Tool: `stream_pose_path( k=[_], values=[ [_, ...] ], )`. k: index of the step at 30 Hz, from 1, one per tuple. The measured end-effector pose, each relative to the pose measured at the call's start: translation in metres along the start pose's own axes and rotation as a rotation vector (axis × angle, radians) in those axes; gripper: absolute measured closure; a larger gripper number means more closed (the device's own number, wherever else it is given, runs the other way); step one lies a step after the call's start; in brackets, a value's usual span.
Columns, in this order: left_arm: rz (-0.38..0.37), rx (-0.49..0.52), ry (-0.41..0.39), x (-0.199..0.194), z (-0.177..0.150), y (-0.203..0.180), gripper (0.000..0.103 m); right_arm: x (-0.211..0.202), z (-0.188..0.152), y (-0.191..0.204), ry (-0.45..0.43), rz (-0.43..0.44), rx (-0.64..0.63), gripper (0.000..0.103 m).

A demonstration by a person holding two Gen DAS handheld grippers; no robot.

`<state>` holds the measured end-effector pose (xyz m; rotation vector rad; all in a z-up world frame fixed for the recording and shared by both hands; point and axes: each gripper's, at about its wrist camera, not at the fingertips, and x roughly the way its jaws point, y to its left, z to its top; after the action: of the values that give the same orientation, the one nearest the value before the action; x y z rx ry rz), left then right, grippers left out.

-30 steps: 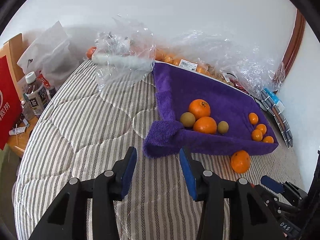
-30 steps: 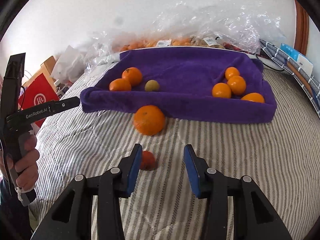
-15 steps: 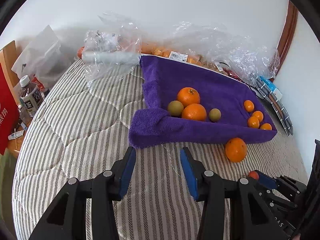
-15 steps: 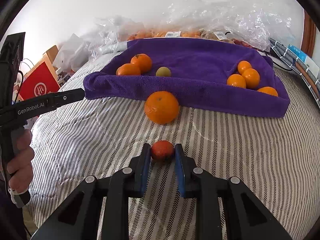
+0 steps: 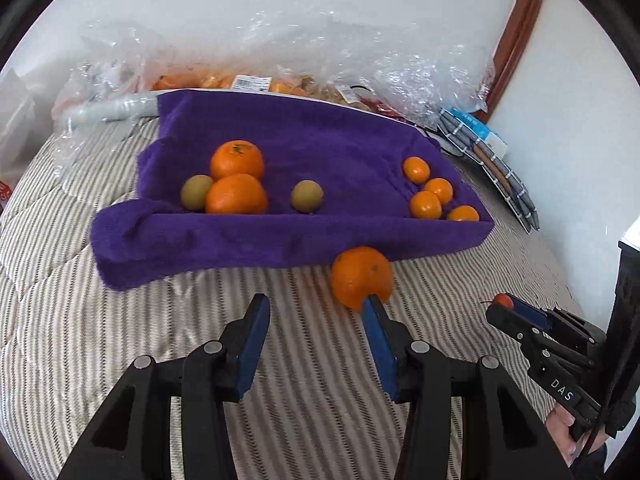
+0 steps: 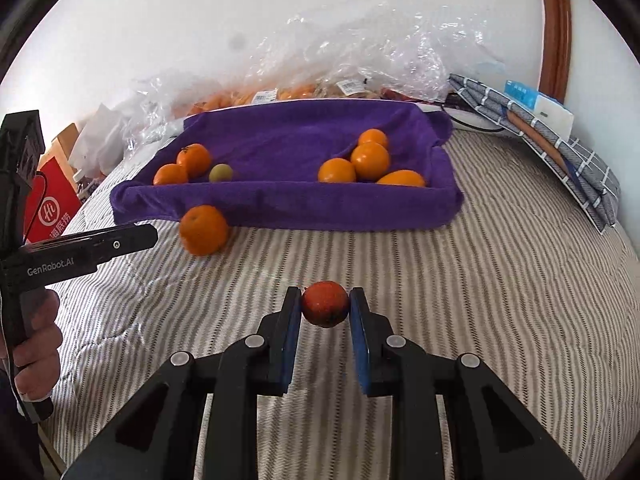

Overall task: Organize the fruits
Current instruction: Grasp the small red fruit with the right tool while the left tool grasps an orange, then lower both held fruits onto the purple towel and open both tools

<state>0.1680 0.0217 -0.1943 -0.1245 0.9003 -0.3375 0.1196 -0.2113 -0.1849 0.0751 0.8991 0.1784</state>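
A purple towel-lined tray (image 5: 280,240) sits on the striped bed. It holds two big oranges (image 5: 237,160), two greenish-brown fruits (image 5: 307,196) and several small mandarins (image 5: 426,204) at its right end. A loose big orange (image 5: 360,276) (image 6: 203,230) lies against the tray's front wall. My left gripper (image 5: 316,308) hovers just before it. Its jaws are opening with nothing between them, and the right fingertip overlaps the orange's lower edge. My right gripper (image 6: 325,300) is shut on a small red fruit (image 6: 325,304) above the quilt. In the left wrist view, the right gripper (image 5: 500,308) shows at far right.
Crumpled plastic bags of fruit (image 5: 280,80) line the wall behind the tray. A folded checked cloth with a white-blue box (image 6: 552,128) lies at the right. A red carton (image 6: 52,208) stands at the left edge. A person's hand (image 6: 36,344) grips the left gripper's handle.
The right gripper closed on the small red fruit and now holds it. The left gripper moved right, up to the loose orange, and its jaws widened.
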Motion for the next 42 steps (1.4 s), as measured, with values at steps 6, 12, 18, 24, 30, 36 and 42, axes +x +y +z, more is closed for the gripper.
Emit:
stream_pose_path(
  k=[6,12,18,24,30,36,42],
  values=[
    [0.01,0.058,0.009,0.017,0.0,-0.027,0.053,0.001,-0.007,-0.022,-0.007,-0.018,0.035,0.079],
    [0.041,0.059,0.026,0.034,0.005,-0.033,0.053,0.002,-0.006,-0.033,-0.012,-0.025,0.046,0.079],
    [0.061,0.048,-0.007,0.035,0.004,-0.034,0.063,0.006,-0.007,-0.043,0.007,-0.006,0.096,0.079],
    [-0.034,0.03,-0.082,0.021,0.001,-0.029,0.063,0.009,-0.006,-0.038,0.023,0.009,0.07,0.079],
    [-0.014,0.0,-0.119,0.016,0.001,-0.025,0.063,0.005,-0.006,-0.04,0.004,0.015,0.085,0.079],
    [-0.013,0.011,-0.153,0.009,-0.001,-0.029,0.063,0.001,-0.007,-0.041,-0.011,-0.021,0.099,0.079],
    [-0.035,0.009,-0.161,-0.003,-0.005,-0.03,0.063,0.001,-0.01,-0.042,0.02,-0.03,0.143,0.079]
  ],
)
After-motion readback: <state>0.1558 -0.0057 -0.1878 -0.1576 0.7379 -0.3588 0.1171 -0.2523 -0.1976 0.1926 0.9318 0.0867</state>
